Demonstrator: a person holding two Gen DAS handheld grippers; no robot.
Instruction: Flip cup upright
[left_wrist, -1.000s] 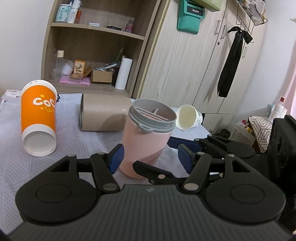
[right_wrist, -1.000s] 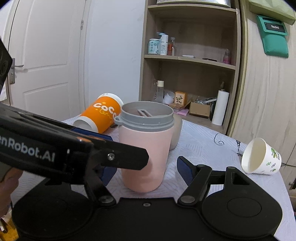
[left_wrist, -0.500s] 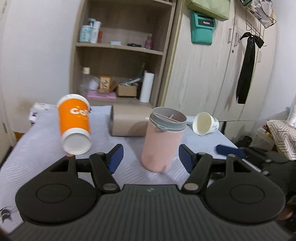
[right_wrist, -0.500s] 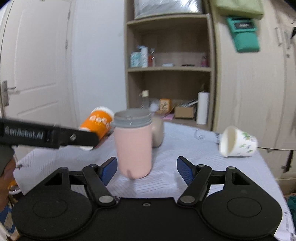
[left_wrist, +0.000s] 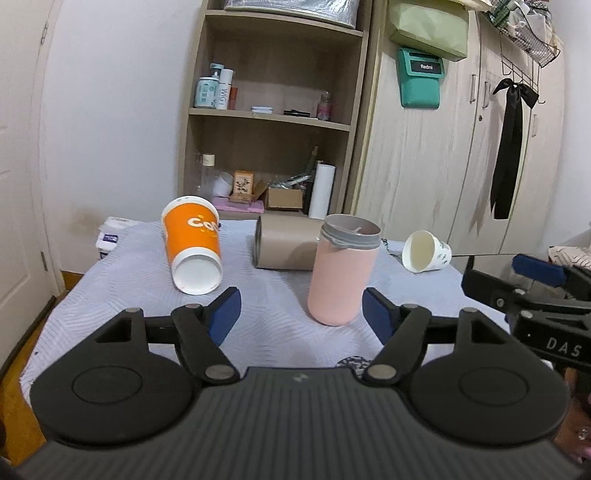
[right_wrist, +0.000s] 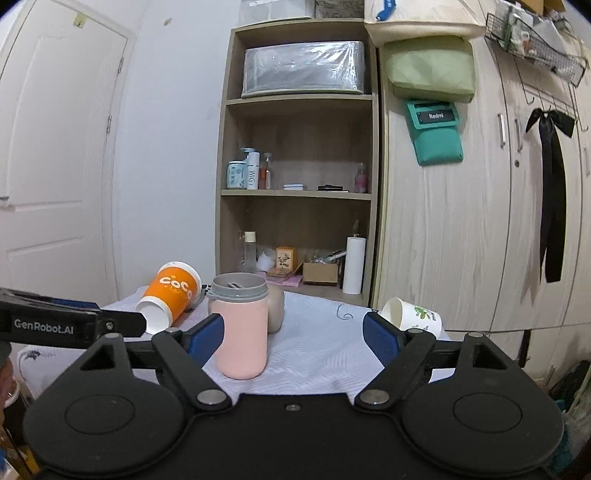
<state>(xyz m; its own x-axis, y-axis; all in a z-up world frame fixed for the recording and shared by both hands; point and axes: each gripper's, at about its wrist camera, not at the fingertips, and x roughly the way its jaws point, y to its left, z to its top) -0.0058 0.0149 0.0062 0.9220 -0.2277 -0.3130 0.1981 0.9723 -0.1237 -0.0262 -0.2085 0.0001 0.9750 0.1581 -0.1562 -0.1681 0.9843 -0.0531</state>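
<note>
The orange paper cup (left_wrist: 192, 245) lies on its side at about 10 o'clock from the middle of the table (left_wrist: 122, 295). Its white open mouth points toward the left wrist camera. Next to it, at about 12 o'clock, a tan tumbler (left_wrist: 284, 242) also lies on its side. Right in front of that one stands the pink cup (left_wrist: 341, 271) with the grey rim. It is up on its bottom with its mouth to the ceiling, so that flip looks done. Far over at 2 o'clock a small white paper cup (left_wrist: 424, 252) with a leaf print lies tipped over too.

I think three cups could still need standing up, if the job means all of them.

The left gripper (left_wrist: 301, 310) is spread wide with nothing in it. The pink cup sits past its fingers and is not touched. The right gripper (right_wrist: 293, 332) is spread wide too and grabs nothing.

The table wears a pale, quilted cloth with wavy lines. Behind it is a wooden shelf (right_wrist: 295, 192) with bottles, a small box and a paper roll (right_wrist: 354, 265). To the right are light wood closet doors (right_wrist: 461, 221), a green pouch (right_wrist: 436, 133) and a black ribbon (right_wrist: 552, 192) hanging down. A white door (right_wrist: 55, 166) is at the left.
</note>
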